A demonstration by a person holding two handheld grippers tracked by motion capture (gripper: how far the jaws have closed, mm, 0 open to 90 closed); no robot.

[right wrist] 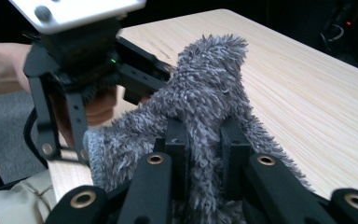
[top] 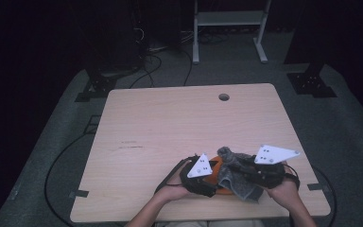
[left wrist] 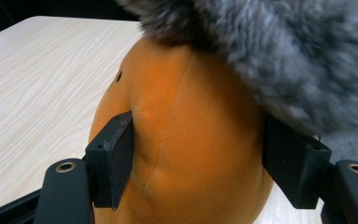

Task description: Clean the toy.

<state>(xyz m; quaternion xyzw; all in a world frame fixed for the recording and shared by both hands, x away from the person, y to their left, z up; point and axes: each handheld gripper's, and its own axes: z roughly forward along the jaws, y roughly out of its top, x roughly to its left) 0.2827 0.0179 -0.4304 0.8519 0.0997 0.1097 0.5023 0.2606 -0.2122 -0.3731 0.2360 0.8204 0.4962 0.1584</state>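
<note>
High view: you work at the near edge of the wooden table point(top: 170, 123). Your left gripper point(top: 207, 176) and your right gripper point(top: 246, 171) meet over an orange soft object point(top: 216, 166), with a grey fuzzy cloth point(top: 234, 175) draped across it between the two tools. Both of your hands come in from the bottom edge, each wrapped around its tool.

Left gripper view: your left gripper point(left wrist: 198, 158) has its two black jaws pressed against opposite flanks of the orange soft object point(left wrist: 186, 140), which bulges between them; a stitched seam runs down its face. The grey fuzzy cloth point(left wrist: 298, 56) lies over the top of the object, touching it. The table point(left wrist: 42, 84) shows pale behind.

Right gripper view: your right gripper point(right wrist: 205, 149) is clamped on a fold of the grey fuzzy cloth point(right wrist: 205, 88), its jaws nearly together with the pile squeezed between them. The cloth rises in a peak above the jaws. Your left gripper point(right wrist: 74, 60) stands just beyond the cloth, touching it, with your left hand point(right wrist: 98, 105) behind it.
</note>
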